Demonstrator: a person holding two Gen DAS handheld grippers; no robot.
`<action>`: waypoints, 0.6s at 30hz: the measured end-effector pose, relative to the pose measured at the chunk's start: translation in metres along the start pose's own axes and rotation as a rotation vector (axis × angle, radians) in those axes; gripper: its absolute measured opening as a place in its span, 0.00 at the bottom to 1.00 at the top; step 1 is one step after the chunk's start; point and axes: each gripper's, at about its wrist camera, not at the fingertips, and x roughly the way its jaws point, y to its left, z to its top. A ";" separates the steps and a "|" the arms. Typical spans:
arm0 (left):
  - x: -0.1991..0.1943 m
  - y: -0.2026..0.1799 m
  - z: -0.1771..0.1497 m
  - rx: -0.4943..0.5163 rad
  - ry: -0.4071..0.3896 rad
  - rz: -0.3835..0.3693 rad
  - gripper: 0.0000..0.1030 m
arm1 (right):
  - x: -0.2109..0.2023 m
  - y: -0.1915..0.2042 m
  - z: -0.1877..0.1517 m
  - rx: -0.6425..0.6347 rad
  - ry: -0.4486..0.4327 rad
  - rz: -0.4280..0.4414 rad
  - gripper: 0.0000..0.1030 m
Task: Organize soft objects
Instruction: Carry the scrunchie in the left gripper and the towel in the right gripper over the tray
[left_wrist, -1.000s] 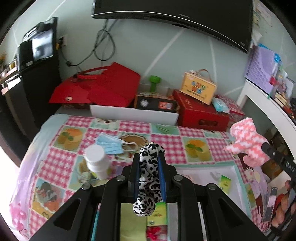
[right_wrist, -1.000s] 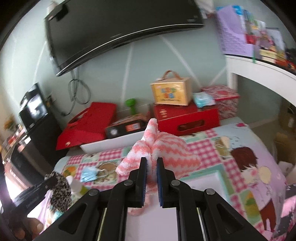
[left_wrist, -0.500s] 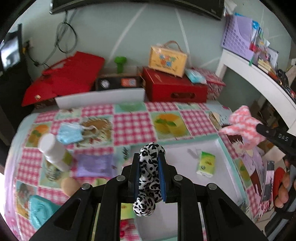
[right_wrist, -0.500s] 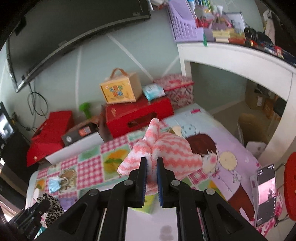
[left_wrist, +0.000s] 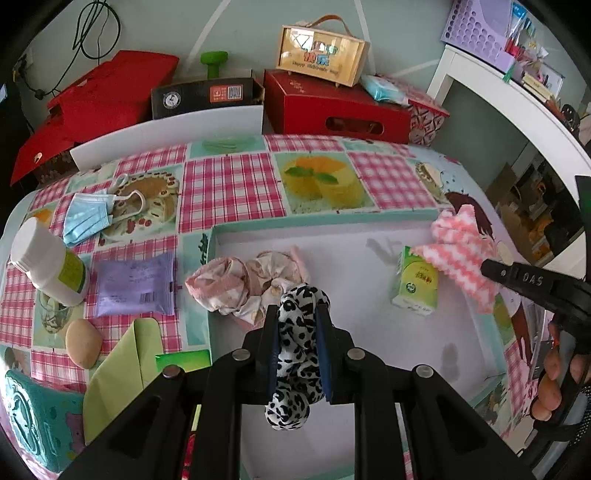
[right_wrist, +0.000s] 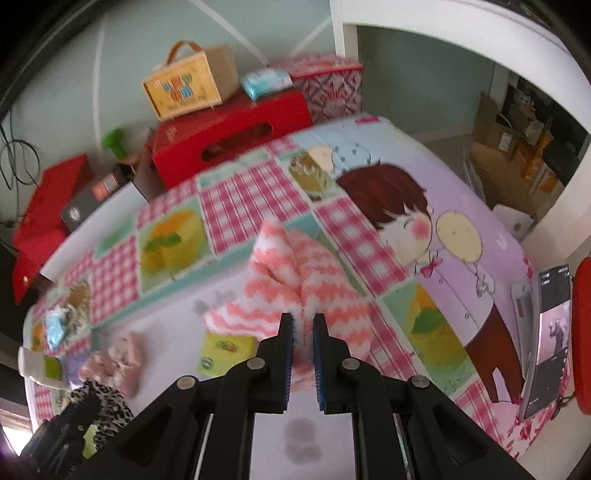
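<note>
A blue face mask (left_wrist: 90, 218) lies on the checked tablecloth (left_wrist: 231, 184) of the table, near a white bottle (left_wrist: 48, 264) and a purple packet (left_wrist: 135, 282). A tan stone (left_wrist: 84, 343) sits beside a green envelope (left_wrist: 118, 369). Behind the table, a yellow carry box (left_wrist: 321, 55) stands on a red box (left_wrist: 332, 105), with a green dumbbell (left_wrist: 213, 63) to its left. A phone (right_wrist: 546, 339) leans at the table's right edge.

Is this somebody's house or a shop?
Most likely a room in someone's home. The table wears a cartoon picture tablecloth, gift boxes like the red box are stacked by the wall, and a white desk holds books and stationery. Everyday bits such as a face mask lie around.
</note>
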 end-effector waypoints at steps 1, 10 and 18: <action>0.002 0.000 0.000 -0.001 0.003 0.001 0.18 | 0.004 0.001 -0.001 -0.003 0.014 0.000 0.11; 0.016 0.004 0.000 -0.015 0.036 0.005 0.19 | 0.033 0.012 -0.011 -0.020 0.119 0.043 0.11; 0.021 0.003 0.000 -0.013 0.045 0.007 0.19 | 0.041 0.026 -0.017 -0.066 0.173 0.072 0.12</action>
